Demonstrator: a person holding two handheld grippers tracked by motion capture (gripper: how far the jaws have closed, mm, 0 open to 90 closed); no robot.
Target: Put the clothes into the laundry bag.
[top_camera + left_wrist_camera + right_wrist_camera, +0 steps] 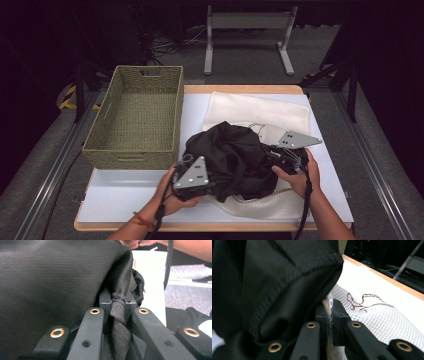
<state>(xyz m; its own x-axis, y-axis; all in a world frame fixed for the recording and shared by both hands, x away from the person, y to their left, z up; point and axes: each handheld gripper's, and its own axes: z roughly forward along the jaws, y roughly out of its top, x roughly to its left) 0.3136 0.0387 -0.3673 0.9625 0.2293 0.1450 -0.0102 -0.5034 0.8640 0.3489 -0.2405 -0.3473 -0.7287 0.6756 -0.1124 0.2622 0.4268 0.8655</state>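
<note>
Two tools (197,175) (287,155), bunched black garment (235,155) crosswise

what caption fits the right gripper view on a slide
Right claw shut on white mesh bag edge beside black garment.

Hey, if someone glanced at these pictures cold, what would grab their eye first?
A crumpled black garment heaped mid-table on a white mesh bag, with the left hand-held gripper shut on a fold of it. The right hand-held gripper pinches the mesh bag's edge at the garment's right side. An empty woven basket sits at the table's left.
</note>
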